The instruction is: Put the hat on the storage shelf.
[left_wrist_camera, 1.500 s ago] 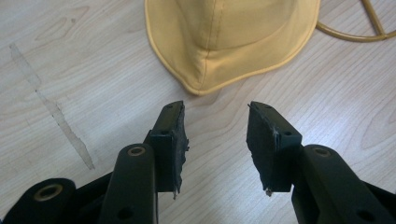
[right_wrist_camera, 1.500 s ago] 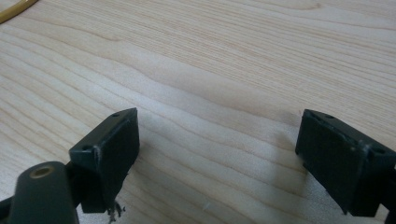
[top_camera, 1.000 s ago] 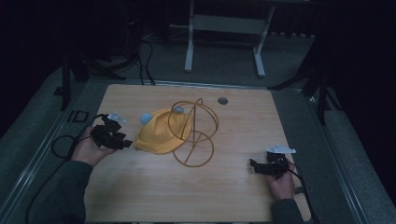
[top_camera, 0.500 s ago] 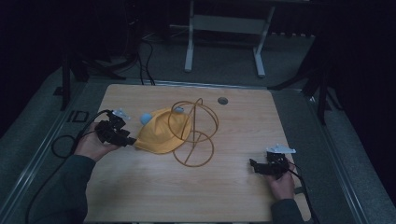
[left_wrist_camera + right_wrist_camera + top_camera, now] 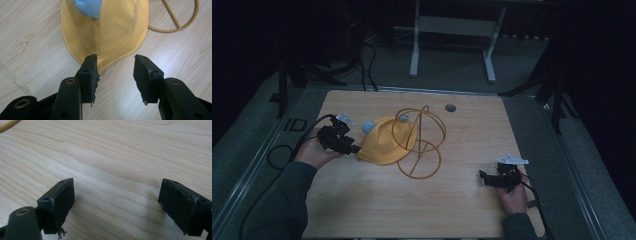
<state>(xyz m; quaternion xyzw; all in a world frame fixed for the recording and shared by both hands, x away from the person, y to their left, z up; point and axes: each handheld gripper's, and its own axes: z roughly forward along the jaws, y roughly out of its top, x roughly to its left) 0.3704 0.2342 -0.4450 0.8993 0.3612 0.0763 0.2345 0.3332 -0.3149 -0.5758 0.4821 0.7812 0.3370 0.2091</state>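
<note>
Yellow hat [image 5: 384, 145]: laid flat on the wooden worktop [image 5: 452, 210], left of centre, its far edge partly under a gold wire stand [image 5: 422, 142]; a pale blue patch [image 5: 88, 7] is seen on its crown. Left gripper [image 5: 115, 68]: held just beside the hat's brim, jaws parted moderately, the brim tip between them but not pressed. Right gripper [image 5: 116, 195]: rested well apart at the worktop's near right, jaws spread wide over bare wood, nothing held.

Yellow hat [image 5: 105, 32] cropped at top edge
</note>
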